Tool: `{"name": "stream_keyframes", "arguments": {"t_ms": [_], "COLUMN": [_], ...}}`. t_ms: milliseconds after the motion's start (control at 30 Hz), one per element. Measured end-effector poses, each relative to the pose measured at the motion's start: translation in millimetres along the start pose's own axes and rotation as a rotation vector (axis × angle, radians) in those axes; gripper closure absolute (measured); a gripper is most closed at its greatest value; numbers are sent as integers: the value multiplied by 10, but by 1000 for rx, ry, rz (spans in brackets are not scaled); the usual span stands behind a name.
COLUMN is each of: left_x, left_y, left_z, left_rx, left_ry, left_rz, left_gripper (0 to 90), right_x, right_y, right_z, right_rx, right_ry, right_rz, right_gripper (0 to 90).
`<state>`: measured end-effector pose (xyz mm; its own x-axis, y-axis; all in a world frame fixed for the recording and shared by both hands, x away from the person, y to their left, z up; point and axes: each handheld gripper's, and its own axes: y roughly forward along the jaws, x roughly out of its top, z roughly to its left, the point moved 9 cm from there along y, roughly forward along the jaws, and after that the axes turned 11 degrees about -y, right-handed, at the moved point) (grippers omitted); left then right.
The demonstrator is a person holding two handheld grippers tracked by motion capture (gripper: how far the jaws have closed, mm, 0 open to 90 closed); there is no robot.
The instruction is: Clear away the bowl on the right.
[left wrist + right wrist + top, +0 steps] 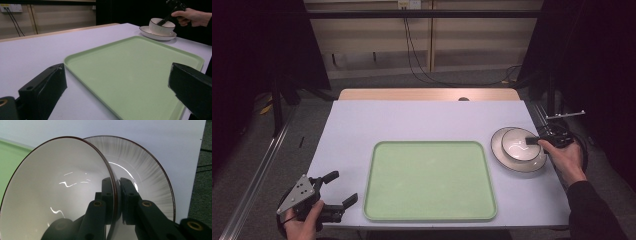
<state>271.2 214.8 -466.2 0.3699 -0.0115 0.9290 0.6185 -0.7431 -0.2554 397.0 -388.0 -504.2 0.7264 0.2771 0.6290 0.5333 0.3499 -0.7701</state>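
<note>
A white bowl (518, 144) with a dark rim sits on a matching plate (522, 167) at the table's right edge. My right gripper (530, 140) is shut on the bowl's near rim, one jaw inside and one outside. In the right gripper view the bowl (55, 185) stands left of the pinching gripper (116, 181), and the plate (150, 177) lies behind it. My left gripper (345, 186) is open and holds nothing at the table's front left corner, beside the green tray (429, 180). From the left gripper view the bowl (160, 27) and plate (150, 33) are far off.
The pale green tray (135, 70) lies bare in the middle of the white table (412, 120). A wooden strip (427, 94) runs along the far edge. Cables hang against the back wall. Metal rails flank the table on the floor.
</note>
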Motion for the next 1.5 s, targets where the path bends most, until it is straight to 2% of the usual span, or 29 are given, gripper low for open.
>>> {"name": "stream_keyframes", "arguments": {"t_ms": [400,767,900,933,1033,1500], "left_x": [2,8,8,6,8,11], "left_y": [-1,-1,-1,-6,-5,-7], "left_z": [-1,0,-5,4,3,3], "left_rx": [-7,-4,-9,-8,-9,-8], "left_ry": [-2,2,0,10,8,8], "left_rz": [-3,-5,-7,-1,-3,-4], "left_gripper": [16,16,16,17,16,17], "right_x": [22,20,9,2,-43,-112], "right_y": [-66,-194,-215,-219,-208,-319], "right_z": [4,23,24,30,36,133], "right_rx": [8,32,27,27,36,59], "right_ry": [8,19,16,19,3,3], "right_rz": [-22,-75,-83,-87,-77,-84], "right_gripper": [826,826,826,826,826,825]}}
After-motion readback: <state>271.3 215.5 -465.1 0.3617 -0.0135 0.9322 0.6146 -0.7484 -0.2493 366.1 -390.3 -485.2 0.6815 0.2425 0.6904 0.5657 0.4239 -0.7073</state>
